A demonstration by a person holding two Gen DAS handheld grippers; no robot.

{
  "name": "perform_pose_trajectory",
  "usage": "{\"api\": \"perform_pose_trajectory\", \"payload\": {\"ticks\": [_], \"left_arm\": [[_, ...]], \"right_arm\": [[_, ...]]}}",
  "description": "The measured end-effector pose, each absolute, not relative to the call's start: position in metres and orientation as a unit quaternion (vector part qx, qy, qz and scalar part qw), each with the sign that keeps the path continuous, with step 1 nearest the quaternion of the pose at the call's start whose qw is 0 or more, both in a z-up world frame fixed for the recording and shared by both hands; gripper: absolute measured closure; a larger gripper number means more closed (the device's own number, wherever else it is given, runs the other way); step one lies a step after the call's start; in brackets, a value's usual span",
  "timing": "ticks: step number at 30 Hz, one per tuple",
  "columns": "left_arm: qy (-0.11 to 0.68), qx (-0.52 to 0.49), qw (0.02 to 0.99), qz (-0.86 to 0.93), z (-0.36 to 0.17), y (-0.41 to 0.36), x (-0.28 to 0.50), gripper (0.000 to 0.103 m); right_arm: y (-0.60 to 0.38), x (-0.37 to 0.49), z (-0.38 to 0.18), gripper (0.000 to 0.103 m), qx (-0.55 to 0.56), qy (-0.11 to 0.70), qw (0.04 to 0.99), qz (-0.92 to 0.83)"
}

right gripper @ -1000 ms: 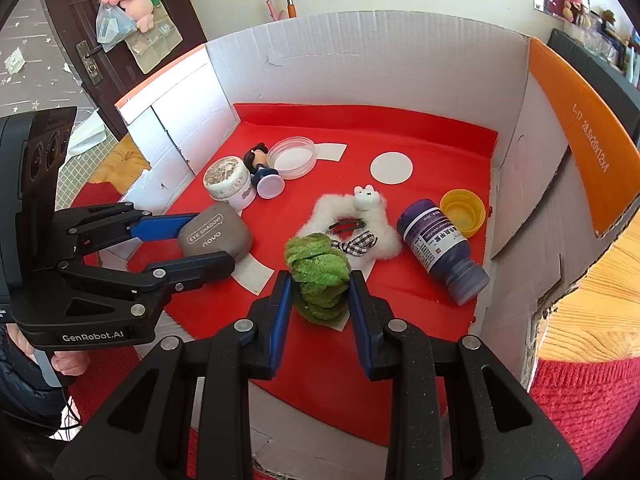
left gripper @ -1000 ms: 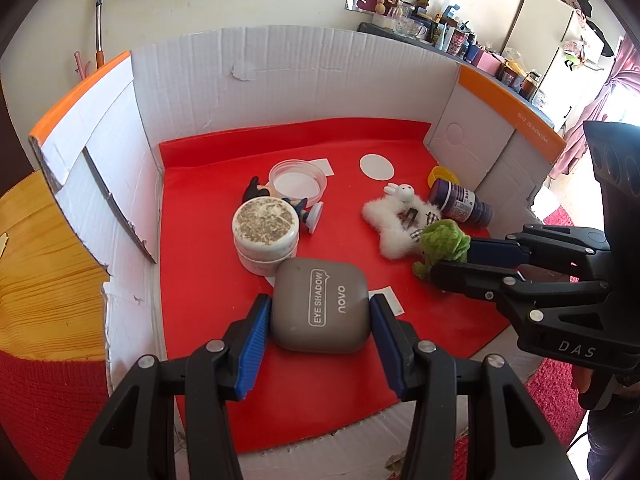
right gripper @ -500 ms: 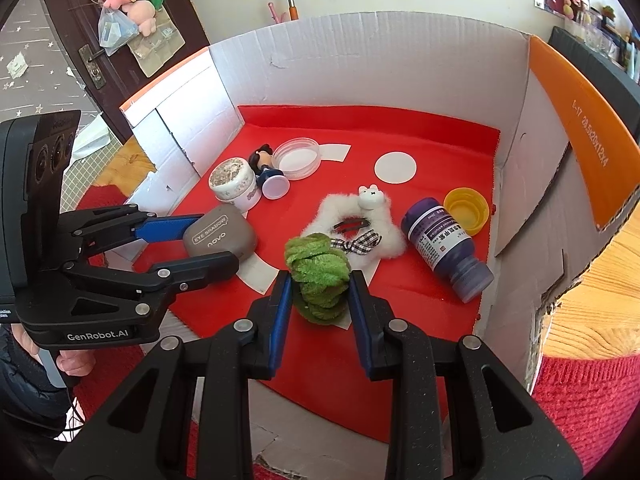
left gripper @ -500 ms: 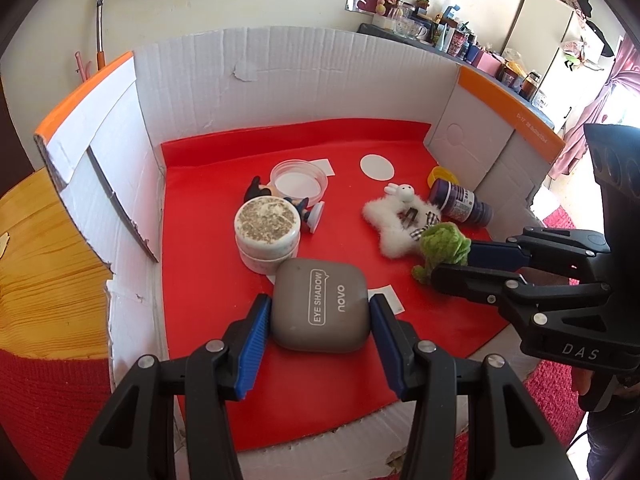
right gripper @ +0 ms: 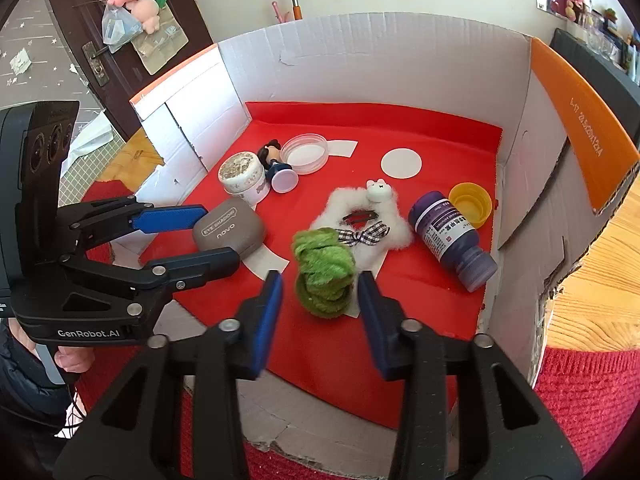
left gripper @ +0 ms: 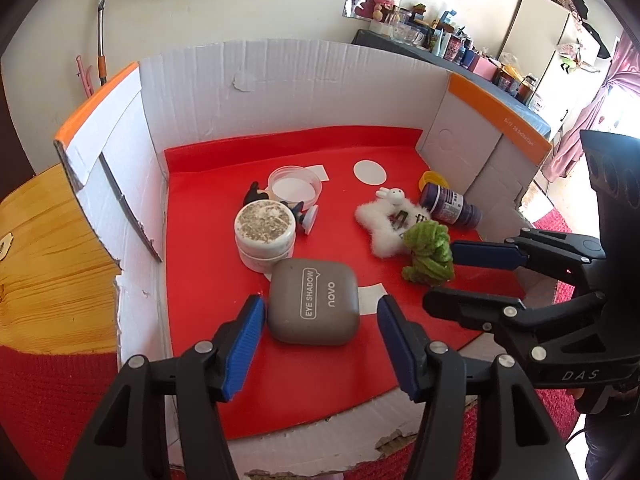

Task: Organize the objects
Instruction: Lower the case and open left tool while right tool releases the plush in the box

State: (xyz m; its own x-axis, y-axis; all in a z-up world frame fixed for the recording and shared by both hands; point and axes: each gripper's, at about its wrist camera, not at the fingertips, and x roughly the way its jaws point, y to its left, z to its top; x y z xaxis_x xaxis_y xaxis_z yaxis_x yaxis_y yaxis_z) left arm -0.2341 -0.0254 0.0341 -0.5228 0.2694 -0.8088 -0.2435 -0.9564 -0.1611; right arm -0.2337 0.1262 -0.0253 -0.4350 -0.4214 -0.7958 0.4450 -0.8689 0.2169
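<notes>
Between the blue pads of the left gripper point(left gripper: 318, 336) lies the grey eye-shadow case point(left gripper: 313, 301), flat on the red mat point(left gripper: 208, 264) at its near left. The jaws have just been opening; a clear gap shows on each side of the case, so the pads no longer press it. The right gripper point(right gripper: 318, 296) reads the same: its jaws have just been opening, and the green fuzzy scrunchie point(right gripper: 323, 271) sits loose between them, partly on a white paper marker, free of both pads.

Step in hand, as judged: a paired release, both items set down at the near edge of the mat inside the white cardboard box point(left gripper: 256, 92).

Outward from the tools: a white jar point(left gripper: 265, 236) stands just beyond the case, with a small figurine point(right gripper: 276, 164) and a clear round lid point(left gripper: 295, 184) farther back. A white fluffy hair clip point(right gripper: 362, 216) touches the scrunchie's far side; a purple bottle point(right gripper: 450, 236) lies on its side to the right, a yellow cap point(right gripper: 470, 204) just beyond it.

Next move, as judged: both grippers need to back off toward the near edge without nudging either item, then widen for whichever object is sorted next. The jar calls for a wider opening; the lying bottle may roll if touched off-centre.
</notes>
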Motion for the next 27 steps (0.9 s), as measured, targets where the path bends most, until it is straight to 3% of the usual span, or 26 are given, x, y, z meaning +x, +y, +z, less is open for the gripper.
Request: {"api": "perform_pose_trajectory", "payload": {"ticks": [11, 13, 27], "left_arm": [[-0.015, -0.462, 0.146, 0.875, 0.039, -0.028, -0.227, 0.042], [-0.014, -0.461, 0.146, 0.875, 0.04, -0.027, -0.225, 0.038], [-0.011, -0.45, 0.14, 0.882, 0.05, -0.031, -0.212, 0.032]], "right_arm": [[0.126, -0.227, -0.021, 0.049, 0.461, 0.011, 0.256, -0.85], [0.127, -0.224, -0.02, 0.049, 0.459, 0.007, 0.259, -0.85], [0.128, -0.201, -0.003, 0.037, 0.438, 0.003, 0.268, -0.858]]}}
